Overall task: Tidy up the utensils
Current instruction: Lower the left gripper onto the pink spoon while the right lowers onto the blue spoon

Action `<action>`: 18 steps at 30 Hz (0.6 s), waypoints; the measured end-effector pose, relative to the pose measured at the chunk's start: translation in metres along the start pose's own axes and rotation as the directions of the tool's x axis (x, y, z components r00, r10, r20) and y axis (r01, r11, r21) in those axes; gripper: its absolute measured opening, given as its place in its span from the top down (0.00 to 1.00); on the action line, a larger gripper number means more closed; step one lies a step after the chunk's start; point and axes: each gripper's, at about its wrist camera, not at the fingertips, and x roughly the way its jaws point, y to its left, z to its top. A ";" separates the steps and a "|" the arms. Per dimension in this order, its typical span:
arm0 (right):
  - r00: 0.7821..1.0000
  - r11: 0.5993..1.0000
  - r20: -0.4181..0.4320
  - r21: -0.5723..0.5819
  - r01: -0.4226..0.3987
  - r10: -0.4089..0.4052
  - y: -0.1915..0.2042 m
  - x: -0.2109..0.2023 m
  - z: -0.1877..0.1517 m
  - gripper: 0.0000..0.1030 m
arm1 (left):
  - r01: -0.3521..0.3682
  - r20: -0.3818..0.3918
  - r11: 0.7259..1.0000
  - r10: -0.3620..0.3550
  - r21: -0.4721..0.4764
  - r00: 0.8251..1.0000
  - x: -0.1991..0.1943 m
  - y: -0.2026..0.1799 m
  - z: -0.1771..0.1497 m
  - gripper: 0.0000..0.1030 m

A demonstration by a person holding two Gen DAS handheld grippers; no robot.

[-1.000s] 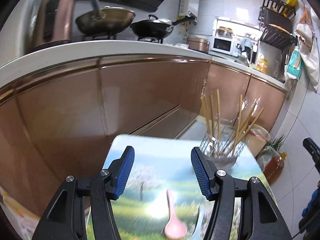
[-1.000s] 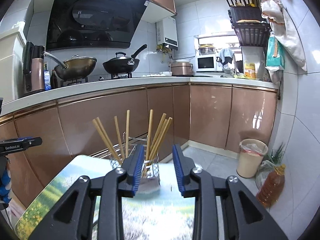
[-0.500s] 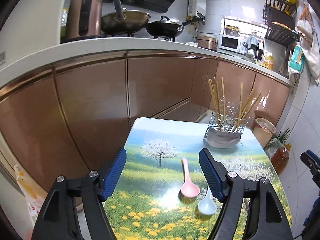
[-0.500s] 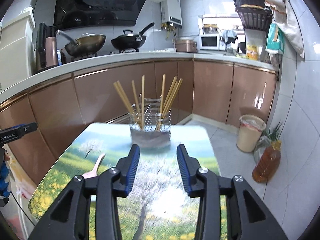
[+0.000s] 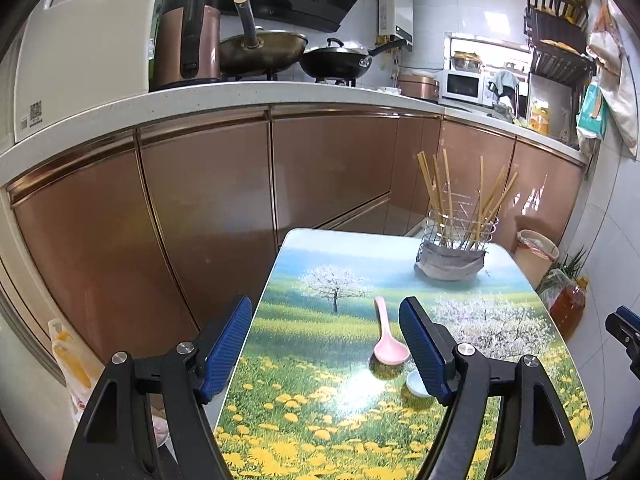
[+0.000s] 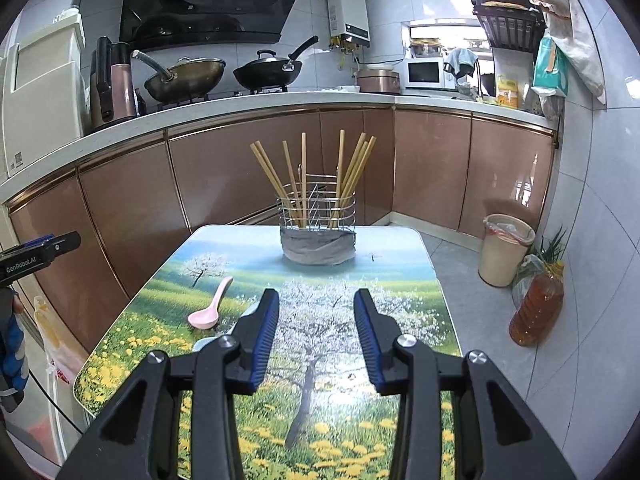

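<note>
I am looking down over the rectangular folding table printed with blossoming trees and a field of yellow flowers [image 6: 404, 256], which is filling most of both wrist views. At twelve o'clock on it, near the far edge, the round wire utensil basket with a grey cloth wrapped around its base [image 6: 318, 226] is standing upright with pale wooden chopsticks [image 6: 352, 168] fanning out of it; I take it as the home for the loose pieces, set far back to keep the near surface free for picking. My left tongs [image 5: 326, 346] are hanging released, jaws spread wide with nothing between the pads, probably so they can straddle a spoon. My right tongs [image 6: 316, 334] are also released, only partly apart, empty, aimed at the basket. The pink plastic soup spoon [image 5: 387, 338] is lying flat at about one o'clock from my left tongs, handle pointing toward the basket, untouched. Just beside it at five o'clock, the pale blue soup spoon [image 5: 416, 384] is lying half hidden behind my left tongs' right-hand pad.
</note>
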 end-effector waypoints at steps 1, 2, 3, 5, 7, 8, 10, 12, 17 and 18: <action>1.000 1.000 -0.006 0.004 -0.001 0.001 0.000 0.000 -0.001 0.64 | 0.001 -0.006 1.000 -0.001 0.000 1.000 0.001 0.001 -0.001 0.27; 1.000 1.000 -0.013 0.009 -0.004 0.004 0.000 0.001 -0.002 0.64 | 0.003 -0.015 1.000 -0.003 -0.003 1.000 0.004 0.002 -0.002 0.27; 1.000 1.000 -0.024 0.017 -0.009 0.009 -0.001 0.002 -0.003 0.64 | 0.004 -0.025 1.000 -0.004 -0.005 1.000 0.006 0.003 -0.004 0.26; 0.998 0.999 -0.056 0.027 -0.019 0.021 -0.001 0.009 -0.005 0.64 | 0.011 -0.057 1.000 -0.012 -0.008 0.998 0.014 0.005 -0.008 0.26; 0.996 0.999 -0.086 0.033 -0.031 0.033 -0.001 0.016 -0.007 0.64 | 0.022 -0.097 1.000 -0.023 -0.009 0.995 0.027 0.008 -0.012 0.26; 0.993 0.998 -0.104 0.039 -0.043 0.047 0.000 0.022 -0.007 0.64 | 0.028 -0.126 1.000 -0.029 -0.010 0.992 0.035 0.010 -0.015 0.26; 0.983 0.994 -0.160 0.069 -0.084 0.095 0.000 0.039 -0.010 0.64 | 0.036 -0.184 0.999 -0.038 -0.014 0.982 0.052 0.011 -0.019 0.26; 0.969 0.988 -0.207 0.104 -0.111 0.131 0.001 0.056 -0.013 0.64 | 0.058 -0.241 0.998 -0.062 -0.023 0.968 0.070 0.013 -0.023 0.26; 0.911 0.962 -0.328 0.191 -0.197 0.251 0.009 0.109 -0.017 0.64 | 0.112 -0.373 0.993 -0.119 -0.041 0.920 0.122 0.013 -0.023 0.26; 0.899 0.956 -0.346 0.207 -0.207 0.269 0.011 0.121 -0.018 0.64 | 0.129 -0.399 0.991 -0.135 -0.043 0.907 0.134 0.011 -0.022 0.26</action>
